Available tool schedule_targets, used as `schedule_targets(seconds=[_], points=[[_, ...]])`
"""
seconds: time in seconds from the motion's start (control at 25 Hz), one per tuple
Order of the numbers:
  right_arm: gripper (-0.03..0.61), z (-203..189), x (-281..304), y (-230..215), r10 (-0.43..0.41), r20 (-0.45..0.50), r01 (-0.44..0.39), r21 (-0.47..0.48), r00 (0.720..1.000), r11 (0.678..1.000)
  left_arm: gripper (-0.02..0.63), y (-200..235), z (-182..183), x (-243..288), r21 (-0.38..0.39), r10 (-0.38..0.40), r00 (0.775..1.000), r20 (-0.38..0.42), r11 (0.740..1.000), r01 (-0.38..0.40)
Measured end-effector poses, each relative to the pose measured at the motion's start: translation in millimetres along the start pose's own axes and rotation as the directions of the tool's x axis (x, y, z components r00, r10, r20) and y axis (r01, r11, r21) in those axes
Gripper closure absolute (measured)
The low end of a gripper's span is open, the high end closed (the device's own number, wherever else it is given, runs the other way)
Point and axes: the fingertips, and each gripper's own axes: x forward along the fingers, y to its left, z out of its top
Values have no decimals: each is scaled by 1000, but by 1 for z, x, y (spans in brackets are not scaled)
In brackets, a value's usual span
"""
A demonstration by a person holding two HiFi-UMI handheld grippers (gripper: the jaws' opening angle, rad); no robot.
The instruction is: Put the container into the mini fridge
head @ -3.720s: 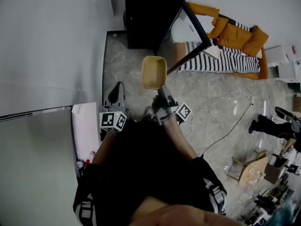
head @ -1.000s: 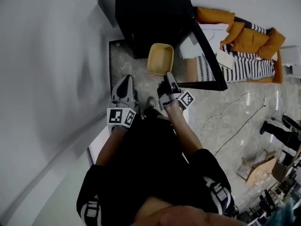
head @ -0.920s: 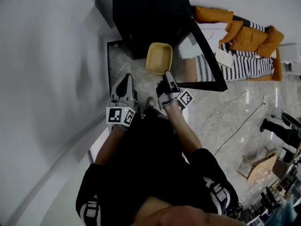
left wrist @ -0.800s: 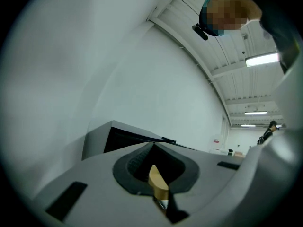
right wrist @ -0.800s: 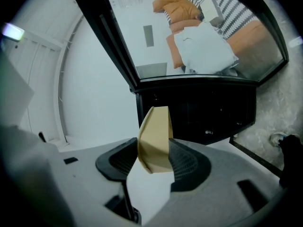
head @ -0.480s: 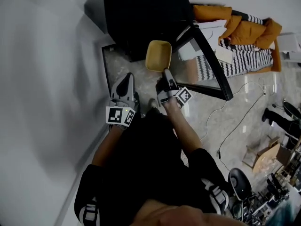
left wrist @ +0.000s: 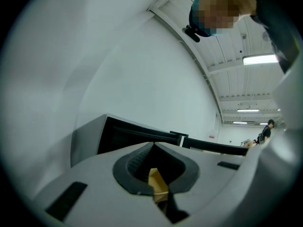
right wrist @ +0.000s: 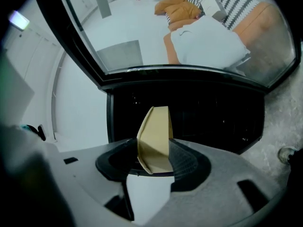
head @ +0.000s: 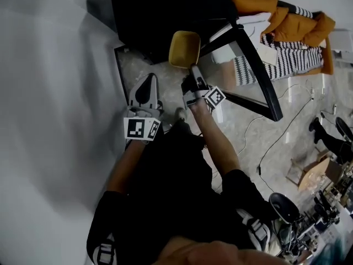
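Container (head: 184, 48), apparently empty, in right gripper (head: 193, 68) at mini fridge (head: 165, 10)

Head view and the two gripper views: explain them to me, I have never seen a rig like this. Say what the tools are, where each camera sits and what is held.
There is no robot here. A person holds a hand tool with a two-jaw claw in each hand. The head view comes from a camera on the person's head, looking steeply down over both arms. The left gripper view and right gripper view come from cameras riding on each tool, looking along its jaws. The right claw grips a yellow container by one end, in front of the black mini fridge, whose glass door stands open. The left claw is shut, jaws together. The checkered cubes are parts of the tools. Beyond, on the marble floor, stands an orange sofa.
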Motion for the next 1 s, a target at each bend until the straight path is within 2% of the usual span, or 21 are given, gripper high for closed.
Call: schedule_targets(seconds=[0.16,0.44,1.0], points=[[380,6,18,-15,-12,-28,11,-22,1000,1000,609,7,-10,5,-6,15,1000,-3,1000,-15],[380,15,42,-42,-5,-21,5,-23,1000,1000,609,14,-20,10,-19,30,1000,2,999,-30],[380,20,70,-105,8,13,-8,24,1000,1000,609,19,-43,21,-12,14,999,41,1000,-13]])
